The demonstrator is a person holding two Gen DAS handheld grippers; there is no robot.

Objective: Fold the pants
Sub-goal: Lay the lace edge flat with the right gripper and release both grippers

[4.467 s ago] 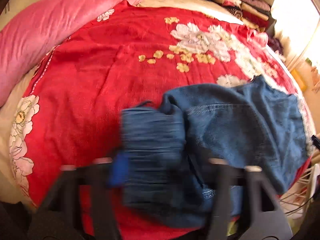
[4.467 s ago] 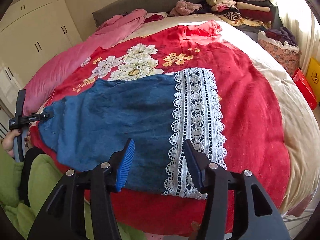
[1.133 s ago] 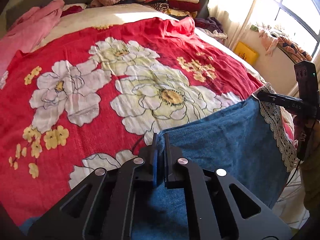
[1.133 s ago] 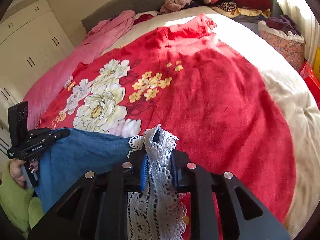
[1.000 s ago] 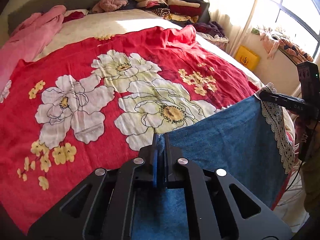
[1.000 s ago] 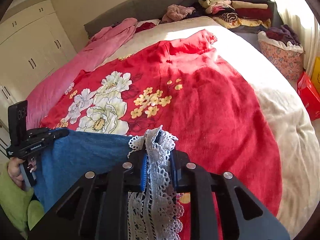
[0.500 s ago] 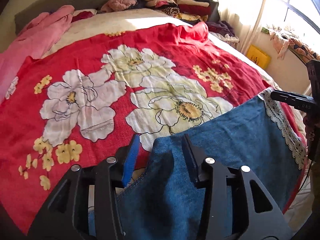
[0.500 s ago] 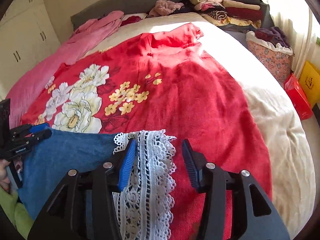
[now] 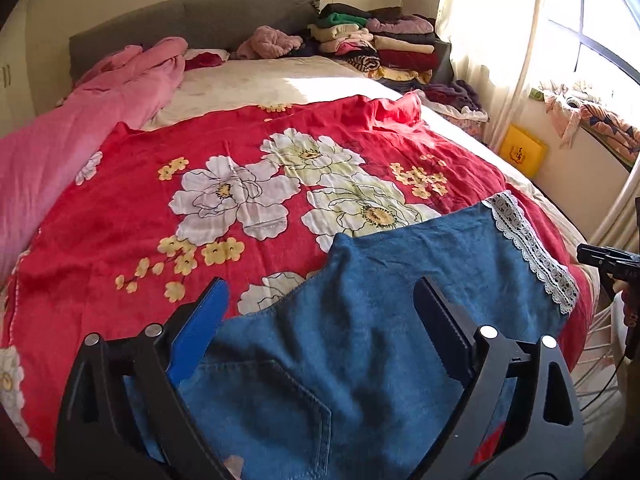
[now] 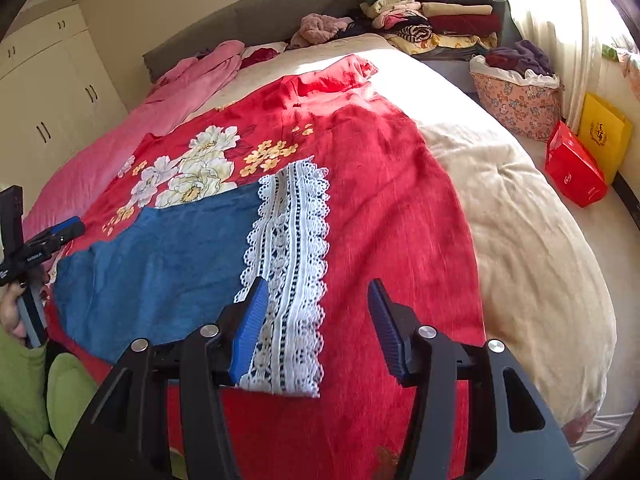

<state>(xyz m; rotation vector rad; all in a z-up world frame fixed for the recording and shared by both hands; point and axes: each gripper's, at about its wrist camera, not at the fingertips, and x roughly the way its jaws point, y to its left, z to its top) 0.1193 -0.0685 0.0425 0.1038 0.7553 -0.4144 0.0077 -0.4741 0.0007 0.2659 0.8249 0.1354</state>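
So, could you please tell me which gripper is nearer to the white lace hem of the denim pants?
Right. The right gripper hovers open directly over the lace hem. The left gripper, jaws opening, is above the far, plain-denim end of the pants.

Red floral blanket on the bed — folded clothes stacked behind.

Both grippers released pants.

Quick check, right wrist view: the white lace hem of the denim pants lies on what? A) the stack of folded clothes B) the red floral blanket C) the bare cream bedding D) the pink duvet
B: the lace hem lies flat on the red floral blanket, red fabric on both sides of it.
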